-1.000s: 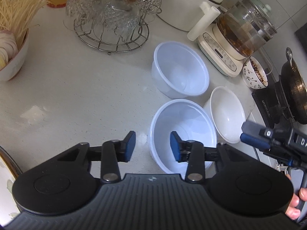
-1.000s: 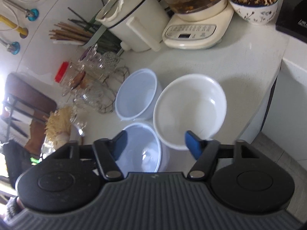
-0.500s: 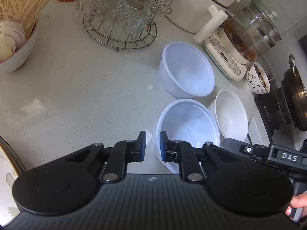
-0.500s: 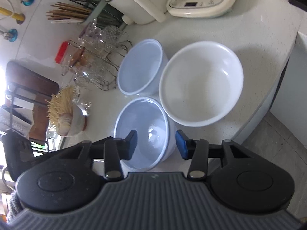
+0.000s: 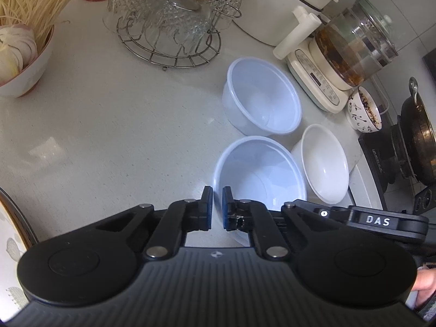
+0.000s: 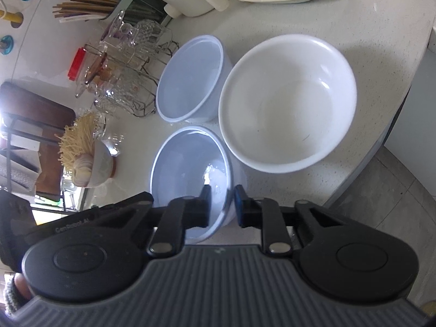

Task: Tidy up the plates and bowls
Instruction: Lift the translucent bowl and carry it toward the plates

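A: Counter first?

B: White speckled counter (image 5: 114, 125). On it, largest down: a white ceramic bowl (image 6: 286, 100) near the counter's curved edge, then two translucent plastic bowls, the far plastic bowl (image 5: 261, 98) beside a wire glass rack (image 5: 169, 27), and the near plastic bowl (image 5: 259, 171) just in front of it. All three sat close together, upright and empty.

A: Grippers?

B: Both were on the near plastic bowl. Left gripper (image 5: 217, 207) had closed on its rim on one side, pads pinching the wall. Right gripper (image 6: 223, 204) was at the opposite side, one finger inside, one outside; its jaws had just been closing, with the rim between them. I could not tell whether both pads pressed it.

A: Anything smaller?

B: A patterned small bowl (image 5: 363, 113) beside the kettle base.
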